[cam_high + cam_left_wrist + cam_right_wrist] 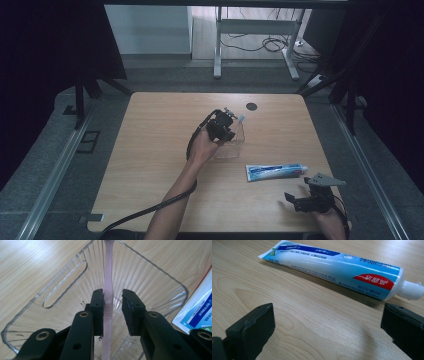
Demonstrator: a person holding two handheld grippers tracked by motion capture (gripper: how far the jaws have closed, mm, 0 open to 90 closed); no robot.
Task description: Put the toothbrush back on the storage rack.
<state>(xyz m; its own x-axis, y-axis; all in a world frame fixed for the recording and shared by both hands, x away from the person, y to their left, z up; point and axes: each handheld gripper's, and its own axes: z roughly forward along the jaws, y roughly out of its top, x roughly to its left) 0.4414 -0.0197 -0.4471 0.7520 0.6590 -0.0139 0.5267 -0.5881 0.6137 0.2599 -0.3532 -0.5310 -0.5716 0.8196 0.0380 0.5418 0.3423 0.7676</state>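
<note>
On the table we reach our left forearm forward, holding the left gripper over the clear cup, jaws parted around the pink toothbrush standing inside. Our right gripper hovers low, jaws wide apart, near the toothpaste tube.

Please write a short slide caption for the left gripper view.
Left claw open around a pink toothbrush handle standing inside a clear ribbed cup.

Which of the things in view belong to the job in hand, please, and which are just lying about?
In the job: pink toothbrush, clear cup, toothpaste tube, left gripper, right gripper.
Lying about: round dark spot on the table.
</note>
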